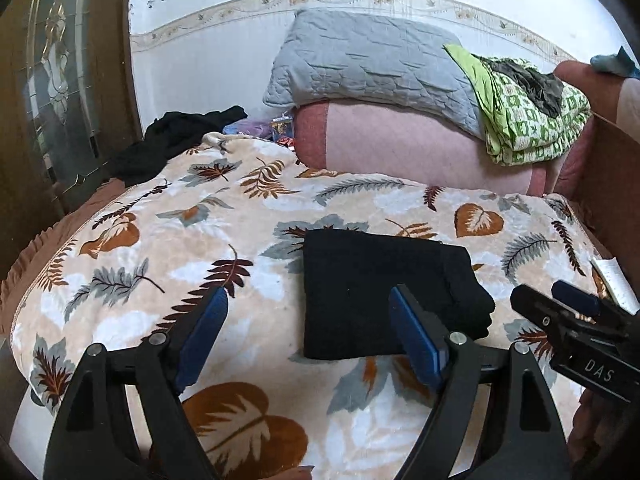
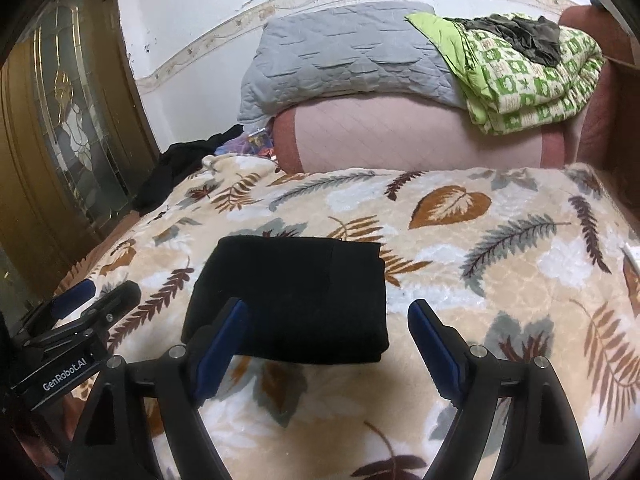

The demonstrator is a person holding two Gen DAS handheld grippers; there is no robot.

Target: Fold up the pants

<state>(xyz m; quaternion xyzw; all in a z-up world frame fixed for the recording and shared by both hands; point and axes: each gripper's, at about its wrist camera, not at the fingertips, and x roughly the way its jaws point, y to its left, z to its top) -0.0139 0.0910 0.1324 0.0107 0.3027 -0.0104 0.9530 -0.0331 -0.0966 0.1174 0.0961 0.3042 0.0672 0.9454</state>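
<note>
Folded black pants [image 1: 384, 292] lie on a leaf-patterned blanket [image 1: 256, 216], both grippers wide, empty.

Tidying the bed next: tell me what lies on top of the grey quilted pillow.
A folded green-and-white patterned blanket lies over the right end of the grey quilted pillow, with a dark crumpled garment on the blanket. The pillow's right end is covered.

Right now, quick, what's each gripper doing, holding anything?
Left gripper: open, holding nothing.
Right gripper: open, holding nothing; the folded black pants lie free on the leaf-print blanket.
</note>
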